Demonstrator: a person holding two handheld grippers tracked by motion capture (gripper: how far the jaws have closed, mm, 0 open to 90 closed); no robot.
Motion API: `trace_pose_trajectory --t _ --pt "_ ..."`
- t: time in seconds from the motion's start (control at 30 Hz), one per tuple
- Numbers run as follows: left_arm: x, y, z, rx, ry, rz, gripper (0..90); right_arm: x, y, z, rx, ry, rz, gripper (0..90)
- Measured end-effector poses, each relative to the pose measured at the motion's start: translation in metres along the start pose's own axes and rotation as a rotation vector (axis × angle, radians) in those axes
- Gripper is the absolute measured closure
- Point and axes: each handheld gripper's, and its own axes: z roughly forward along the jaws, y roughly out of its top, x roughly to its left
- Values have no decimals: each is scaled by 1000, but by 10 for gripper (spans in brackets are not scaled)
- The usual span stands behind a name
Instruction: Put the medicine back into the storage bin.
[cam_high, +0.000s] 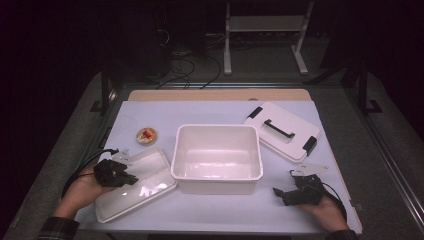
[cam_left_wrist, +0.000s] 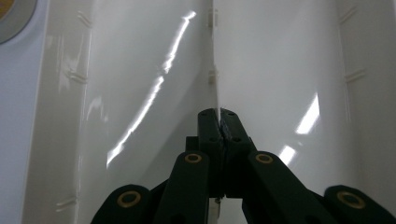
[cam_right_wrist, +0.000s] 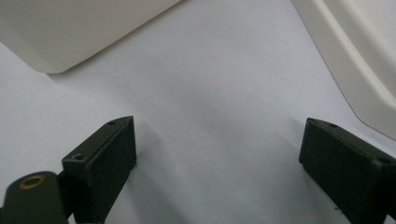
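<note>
From above, my surface (cam_high: 220, 212) carries the big white tub (cam_high: 217, 159), with the shallow tray (cam_high: 135, 184) left of it. My left gripper (cam_high: 131, 178) pinches the tray's rim, clearer up close (cam_left_wrist: 218, 122). Right gripper (cam_right_wrist: 217, 154) rests wide open.

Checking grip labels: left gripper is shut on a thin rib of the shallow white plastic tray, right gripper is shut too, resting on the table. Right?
Not quite. The right gripper is open: the right gripper view shows its two black jaws far apart over the bare pale table. The left gripper is indeed shut on a thin rib of the shallow white plastic tray.
</note>
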Motion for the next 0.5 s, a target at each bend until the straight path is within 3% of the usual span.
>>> trace_pose_trajectory --t 0.33,0.5 --pt "-1 0 2 13 -1 8 866 0 0 0 0 0 0 102" --pt "-1 1 -3 12 3 6 774 0 0 0 0 0 0 102"
